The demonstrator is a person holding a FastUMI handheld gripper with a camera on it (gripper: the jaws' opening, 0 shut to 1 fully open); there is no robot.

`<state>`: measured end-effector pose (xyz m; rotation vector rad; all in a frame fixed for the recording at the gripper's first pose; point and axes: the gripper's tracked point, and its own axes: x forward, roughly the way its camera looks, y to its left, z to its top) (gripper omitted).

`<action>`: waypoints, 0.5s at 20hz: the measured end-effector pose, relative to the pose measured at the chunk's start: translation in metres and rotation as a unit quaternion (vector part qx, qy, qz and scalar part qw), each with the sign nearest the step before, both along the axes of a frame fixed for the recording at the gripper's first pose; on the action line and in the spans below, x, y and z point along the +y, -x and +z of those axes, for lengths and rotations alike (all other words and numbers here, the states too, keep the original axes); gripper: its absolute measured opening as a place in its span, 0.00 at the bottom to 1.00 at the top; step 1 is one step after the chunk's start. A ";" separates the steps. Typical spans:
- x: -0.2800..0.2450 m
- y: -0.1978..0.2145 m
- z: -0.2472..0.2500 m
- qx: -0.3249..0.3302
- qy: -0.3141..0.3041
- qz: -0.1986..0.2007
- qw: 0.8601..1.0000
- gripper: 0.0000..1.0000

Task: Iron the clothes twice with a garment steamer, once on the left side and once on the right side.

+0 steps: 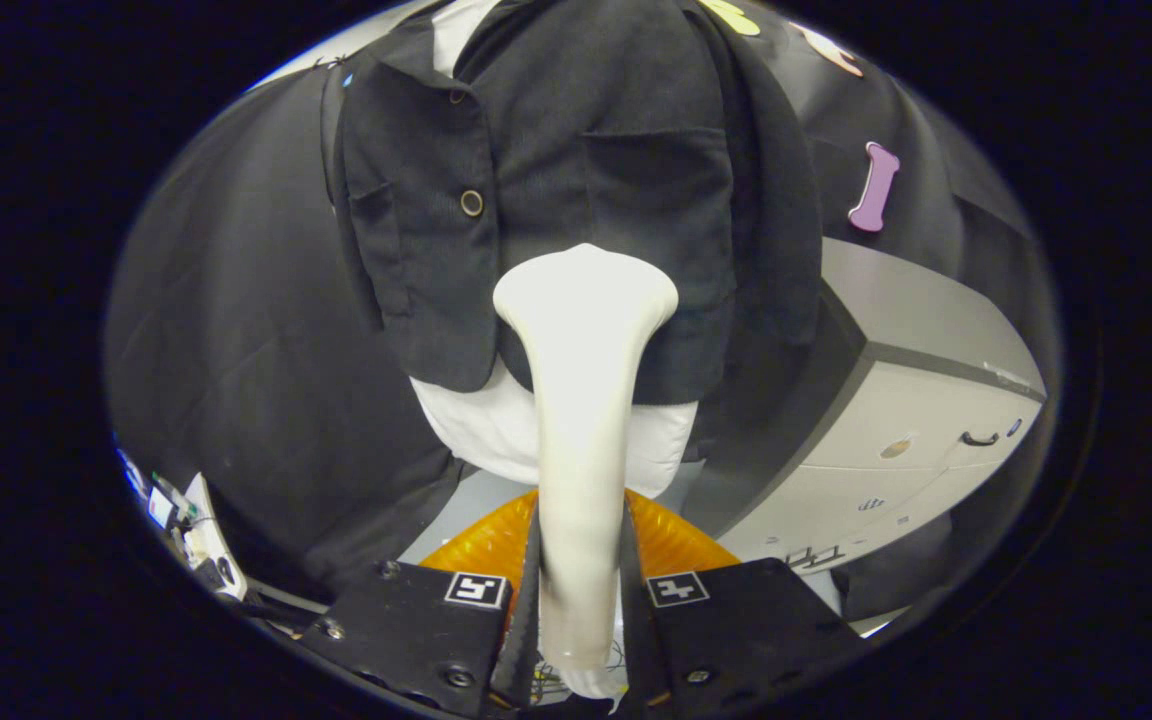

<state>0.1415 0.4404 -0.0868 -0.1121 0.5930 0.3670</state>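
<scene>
A handheld gripper (581,590) reaches forward toward a garment hung upright in a booth. Its jaws are clenched on the slim handle of a cream-coloured garment steamer (581,400), one finger pressing on each side, so the tool runs straight ahead along the line of the fingers. The steamer widens into a flared head at its far end, and that head sits against or just in front of the lower front of a dark jacket (576,160); whether it truly touches the cloth cannot be told. The jacket hangs over a white shirt (496,425), whose hem shows below the jacket's edge on both sides of the handle. A round metal button (472,203) sits on the jacket panel beside the steamer head, and a stitched pocket lies just beyond the head. Holding the handle low and in line with the fingers appears to let the head face the fabric squarely and travel along it. Below the shirt, behind the fingers, there is a ribbed orange object (681,540), possibly part of the steamer's base, though that is uncertain. Off to one side stands a grey cabinet (916,400) with a small dark handle. The head rests near the garment's middle, so which side is being steamed is unclear.
</scene>
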 end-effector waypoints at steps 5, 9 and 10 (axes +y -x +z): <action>0.004 0.014 0.048 -0.037 -0.018 -0.001 0.999 0.38; 0.021 0.029 0.097 -0.076 -0.035 0.019 0.996 0.38; 0.029 0.033 0.110 -0.088 -0.039 0.026 0.995 0.38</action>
